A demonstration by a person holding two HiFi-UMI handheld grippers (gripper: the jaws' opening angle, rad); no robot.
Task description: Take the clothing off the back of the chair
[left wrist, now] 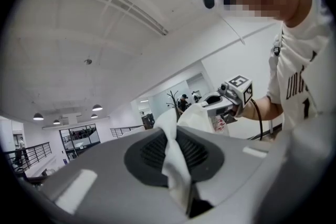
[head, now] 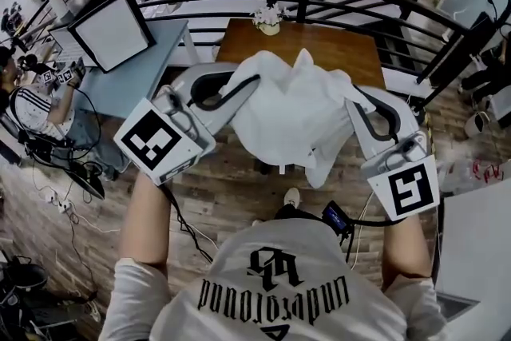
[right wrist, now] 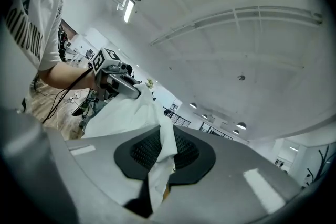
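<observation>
While we hold the white shirt (head: pixel 295 112) up over the near edge of the brown counter (head: pixel 335 52), our left tongs (head: pixel 238 85) and right tongs (head: pixel 357 97) are each clamped on one end, so it stretches side to side between them.

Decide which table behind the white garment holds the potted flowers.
The brown wooden table, directly behind the white garment: flowers stand at its far edge. The blue-grey table left of it has none.
</observation>
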